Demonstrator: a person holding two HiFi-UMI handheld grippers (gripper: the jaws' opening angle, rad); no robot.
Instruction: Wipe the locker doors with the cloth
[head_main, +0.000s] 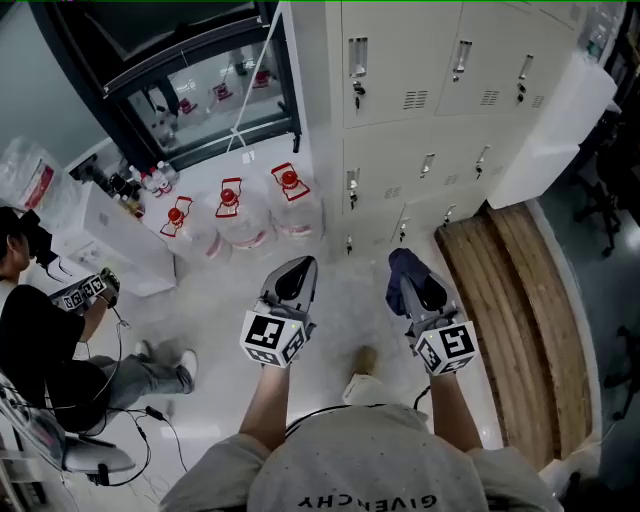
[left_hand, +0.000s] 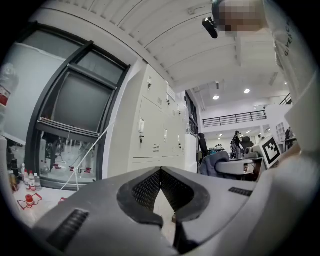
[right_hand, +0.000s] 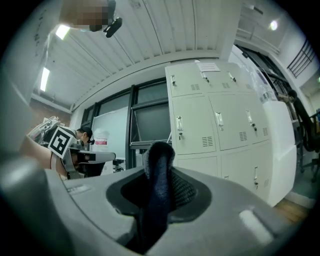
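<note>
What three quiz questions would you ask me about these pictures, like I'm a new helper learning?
1. True or false: the left gripper holds the cloth.
2. How many big red-capped water jugs stand on the floor beside the lockers? A two, B three, C five.
3. Short answer: is the cloth touching the lockers?

Key: 1 false, the right gripper grips it, and the left gripper is shut on nothing; 2 B; 3 no, it is held away from them.

A grey, dark-lettered T-shirt (head_main: 372, 468); grey left gripper (head_main: 297, 263) and right gripper (head_main: 421, 279) carry black-and-white marker cubes (head_main: 272, 338).
</note>
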